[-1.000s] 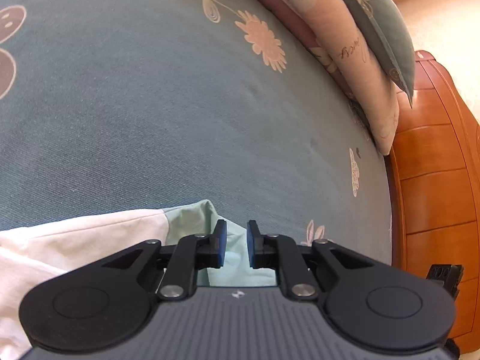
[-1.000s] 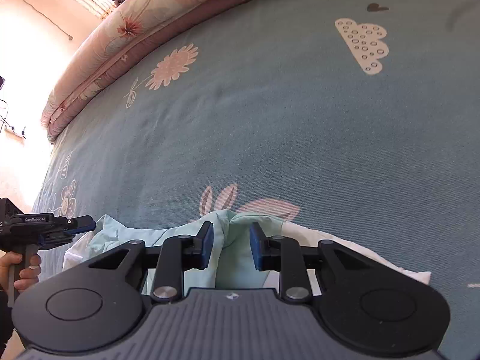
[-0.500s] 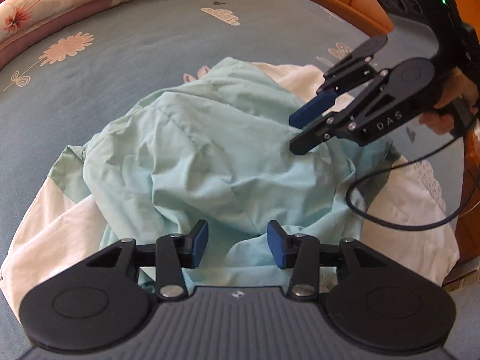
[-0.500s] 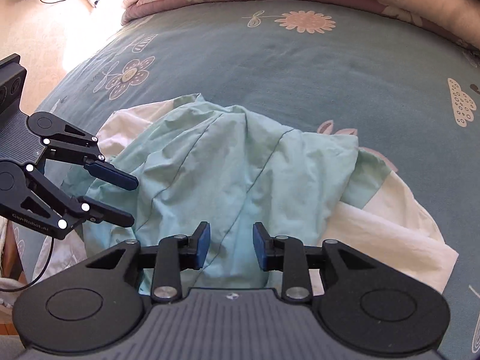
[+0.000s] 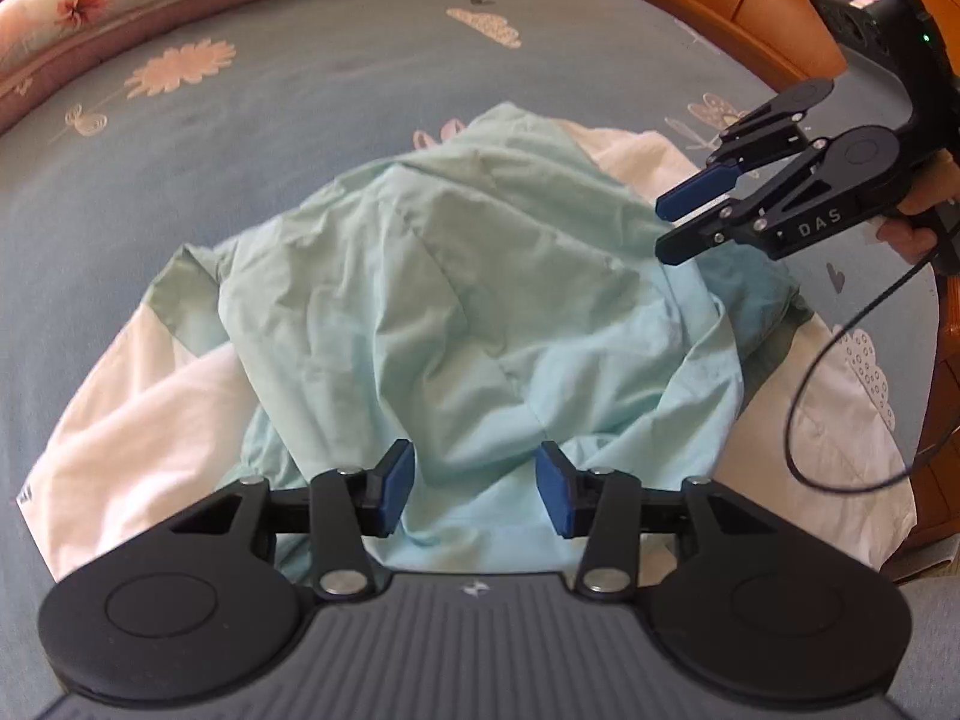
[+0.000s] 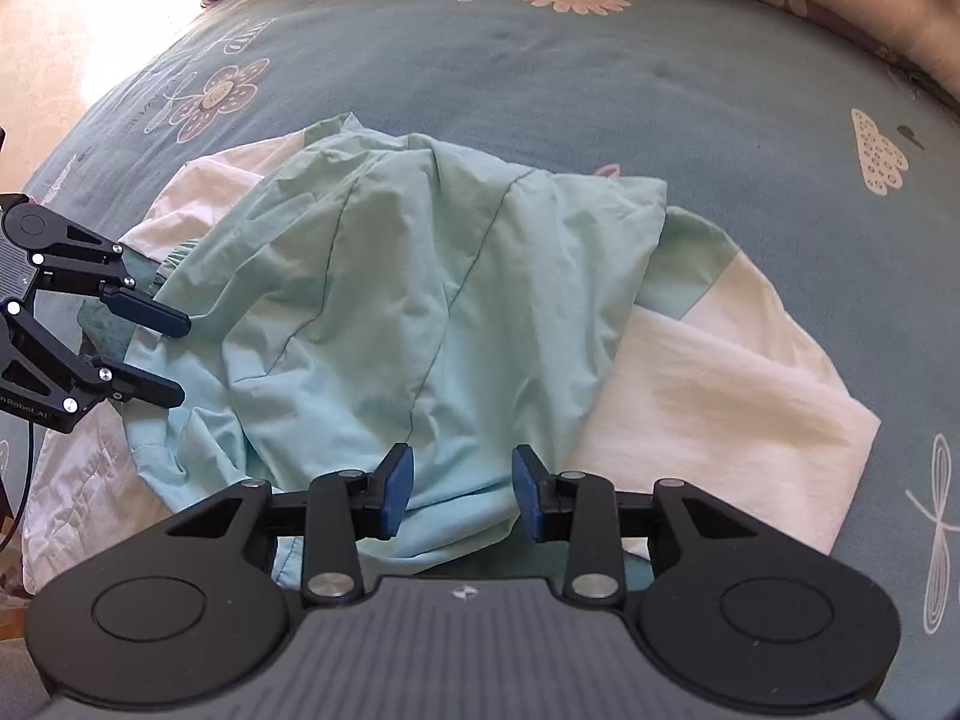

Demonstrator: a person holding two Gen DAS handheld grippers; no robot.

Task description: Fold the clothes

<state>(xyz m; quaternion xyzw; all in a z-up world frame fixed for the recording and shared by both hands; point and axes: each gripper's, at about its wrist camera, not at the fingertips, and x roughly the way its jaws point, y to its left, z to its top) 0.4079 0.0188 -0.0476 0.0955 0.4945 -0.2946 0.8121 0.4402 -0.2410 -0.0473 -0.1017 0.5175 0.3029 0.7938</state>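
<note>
Mint-and-white garment (image 5: 456, 312) heaped in loose wrinkles on the bed (image 5: 300, 120), mint panels bunched on top, white parts spread flat to either side; not folded as it lies. Left gripper (image 5: 474, 489) low over the near mint hem, blue pads apart, nothing between them. Right gripper (image 5: 696, 222) hovering at the far side of the heap, fingers parted, empty; hand (image 5: 912, 228) on its grip, cable (image 5: 840, 396) looping below. Same pairing from the right wrist view: right gripper (image 6: 459, 492) spread over the near mint edge, left gripper (image 6: 150, 354) agape beside the bunched edge.

Judged handling: thin woven cloth, light, limp, not fragile; likely to sag and drag trailing layers once lifted, and to slip from a shallow pinch. Best hold: a single layer at a hem or seam corner, one corner per gripper, well apart, so the cloth hangs taut between them. Risk: pinching two layers at once in the bunched middle.
</note>
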